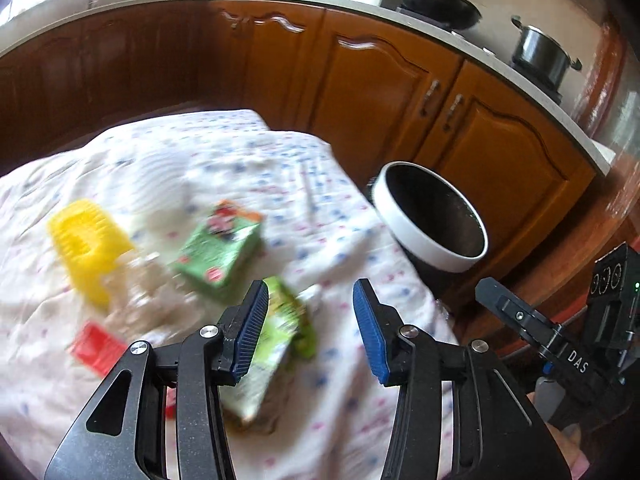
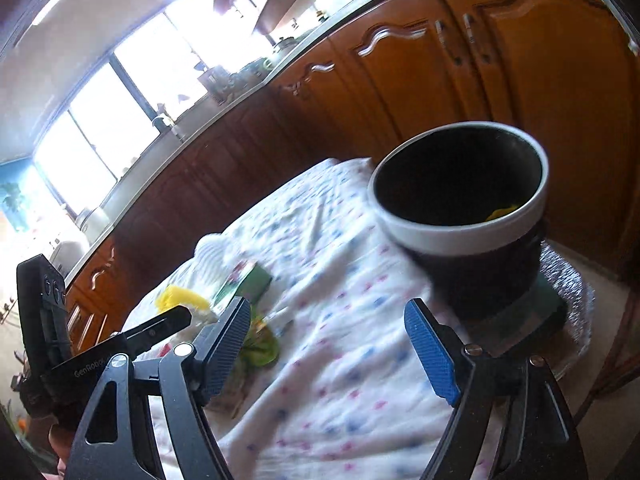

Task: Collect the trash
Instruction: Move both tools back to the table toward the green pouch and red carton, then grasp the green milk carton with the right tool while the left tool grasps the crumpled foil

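Trash lies on a table covered with a white dotted cloth (image 1: 320, 200): a green carton (image 1: 218, 250), a crumpled green wrapper (image 1: 280, 332), a yellow plastic piece (image 1: 86, 246), a clear crumpled wrapper (image 1: 140, 284) and a red piece (image 1: 98, 346). A black bin with a white rim (image 1: 416, 232) stands at the table's right edge; something yellow (image 2: 500, 212) lies inside it. My left gripper (image 1: 310, 328) is open and empty just above the green wrapper. My right gripper (image 2: 328, 344) is open and empty, left of the bin (image 2: 460, 236).
Brown wooden cabinets (image 1: 400, 80) with a pale countertop run behind the table. A black wok (image 1: 436, 2) and a steel pot (image 1: 542, 54) sit on the stove. The bin stands on a dark base over a silvery mat (image 2: 568, 300).
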`<state>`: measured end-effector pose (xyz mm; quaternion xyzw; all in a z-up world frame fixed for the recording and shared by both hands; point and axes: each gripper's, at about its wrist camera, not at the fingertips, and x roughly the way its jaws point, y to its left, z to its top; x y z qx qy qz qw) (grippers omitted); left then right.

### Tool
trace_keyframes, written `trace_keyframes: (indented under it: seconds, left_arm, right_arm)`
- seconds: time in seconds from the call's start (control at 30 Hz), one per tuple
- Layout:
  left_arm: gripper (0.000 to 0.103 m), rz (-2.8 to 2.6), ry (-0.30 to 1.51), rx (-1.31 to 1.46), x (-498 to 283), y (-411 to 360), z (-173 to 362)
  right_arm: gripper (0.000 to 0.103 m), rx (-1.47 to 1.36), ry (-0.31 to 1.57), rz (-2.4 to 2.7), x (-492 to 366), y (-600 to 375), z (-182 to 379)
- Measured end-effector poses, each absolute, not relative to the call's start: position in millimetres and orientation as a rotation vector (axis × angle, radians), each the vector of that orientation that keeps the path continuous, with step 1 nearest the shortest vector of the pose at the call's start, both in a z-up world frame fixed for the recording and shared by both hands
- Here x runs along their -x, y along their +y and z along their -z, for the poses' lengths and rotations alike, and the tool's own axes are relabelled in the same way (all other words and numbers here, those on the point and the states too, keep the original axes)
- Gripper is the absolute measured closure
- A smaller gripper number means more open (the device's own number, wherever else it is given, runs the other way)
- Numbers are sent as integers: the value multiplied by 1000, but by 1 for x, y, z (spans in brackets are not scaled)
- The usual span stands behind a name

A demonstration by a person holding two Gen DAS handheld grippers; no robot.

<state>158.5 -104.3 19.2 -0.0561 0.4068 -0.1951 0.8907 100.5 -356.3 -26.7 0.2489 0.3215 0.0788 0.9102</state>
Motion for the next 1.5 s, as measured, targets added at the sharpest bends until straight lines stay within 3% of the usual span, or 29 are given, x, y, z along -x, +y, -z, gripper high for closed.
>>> trace_keyframes:
  seconds: [0.43,0.6,0.93,1.0,1.1,1.37,1.5]
  left_arm:
    - [59,281,845,182,-146,-32,-8]
    - [59,266,860,180,-150,-22,-4]
    - [59,279,902,183,-162,-12,5]
    - [59,286,913,187,-164,-12,7]
    - [59,298,921,183,-168,-15,8]
    - [59,285,938,124,-185,-35,17]
    - [62,263,973,102,-194,-40,27]
  right_arm:
    - [24,-468,722,-302,-96,-285,37]
    - [60,-475,779,-361,-105,-265,44]
    - [65,-550,874,-402,-142,-239,65]
    - [89,-542,888,-379,-151,-237,71]
    - [98,-553,885,-390,-151,-244,74]
    - [103,-474,819,-296,-137,-276,55]
    - [96,-539,819,-301,-141,-293,54]
